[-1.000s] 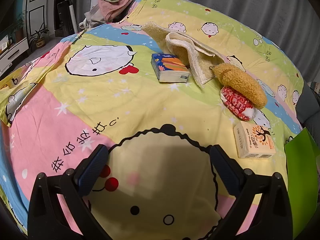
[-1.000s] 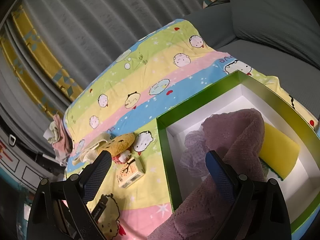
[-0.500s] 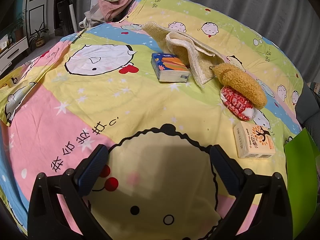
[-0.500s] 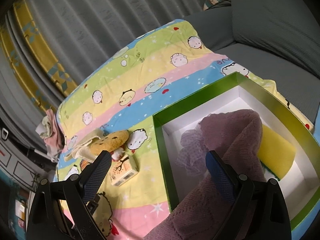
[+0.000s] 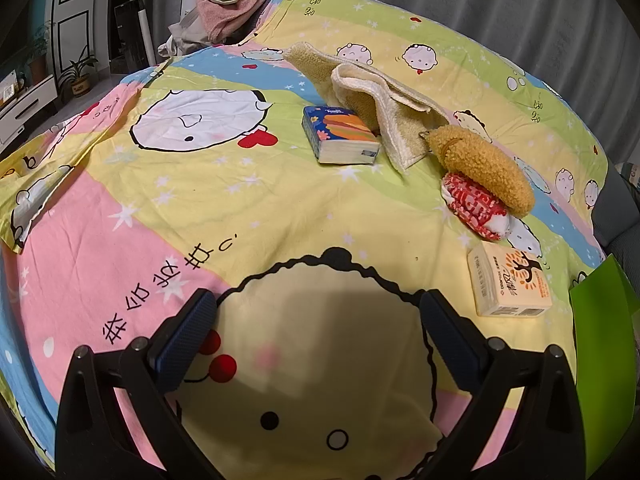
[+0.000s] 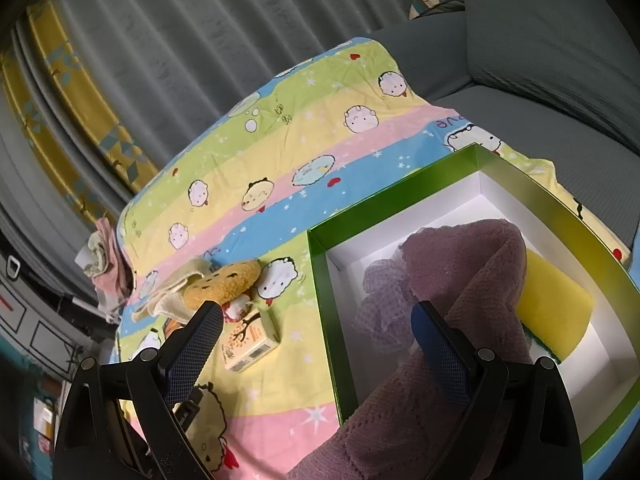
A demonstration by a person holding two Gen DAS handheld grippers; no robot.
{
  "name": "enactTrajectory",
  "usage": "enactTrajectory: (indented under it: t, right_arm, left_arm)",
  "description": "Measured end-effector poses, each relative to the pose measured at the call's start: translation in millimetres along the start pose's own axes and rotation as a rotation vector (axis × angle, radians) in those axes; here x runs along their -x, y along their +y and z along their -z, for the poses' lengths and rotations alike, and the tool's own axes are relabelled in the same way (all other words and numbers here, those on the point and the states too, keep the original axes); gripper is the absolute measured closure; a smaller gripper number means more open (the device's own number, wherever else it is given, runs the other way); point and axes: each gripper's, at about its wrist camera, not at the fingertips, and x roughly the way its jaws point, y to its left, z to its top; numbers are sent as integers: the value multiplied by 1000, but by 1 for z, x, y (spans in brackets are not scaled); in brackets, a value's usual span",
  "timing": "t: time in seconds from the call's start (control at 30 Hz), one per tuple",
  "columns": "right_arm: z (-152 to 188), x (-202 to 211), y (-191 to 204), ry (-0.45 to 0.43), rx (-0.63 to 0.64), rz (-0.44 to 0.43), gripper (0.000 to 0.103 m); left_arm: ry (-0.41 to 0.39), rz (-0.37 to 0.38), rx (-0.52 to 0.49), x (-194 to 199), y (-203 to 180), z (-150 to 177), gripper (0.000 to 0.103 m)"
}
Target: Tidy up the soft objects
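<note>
1. Right-view framing has shifted over the last second: more bedspread and curtain show, and the green box (image 6: 520,184) sits lower right. Left view unchanged; left gripper (image 5: 316,336) hasn't moved.
2. Left gripper: jaws spread wide, nothing between them, hovering over the cartoon bedspread (image 5: 180,208).
3. Right gripper (image 6: 316,340): jaws also apart. Mauve towel (image 6: 460,300) drapes over the box's near wall, running past the right finger; looks released, not pinched, though contact underneath is hidden.
4. In the box, count: one mauve towel (partly in, its tail hanging out), one lilac mesh puff (image 6: 380,304), one yellow sponge (image 6: 552,312). Three items.
5. Still on the bedspread, count: one cream towel (image 5: 384,100), one tan plush (image 5: 484,168) lying on one red-and-white pouch (image 5: 476,208), two tissue packs – blue (image 5: 340,136) beside the cream towel, beige (image 5: 508,284) near the box edge. Five items.
6. Judgement: roughly a third to half done. Mauve towel's tail probably needs tucking in; then five pieces remain.
7. Pile of cloths (image 5: 236,0) off the far corner – unclear whether in scope.
</note>
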Motion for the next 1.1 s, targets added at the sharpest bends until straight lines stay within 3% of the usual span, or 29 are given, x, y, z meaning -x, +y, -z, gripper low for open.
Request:
enactTrajectory:
  t: [1.1]
  right_arm:
    - [-1,0,4,-2,21,28,8]
  left_arm:
    - [11,-12,-5,0,-3,3,1]
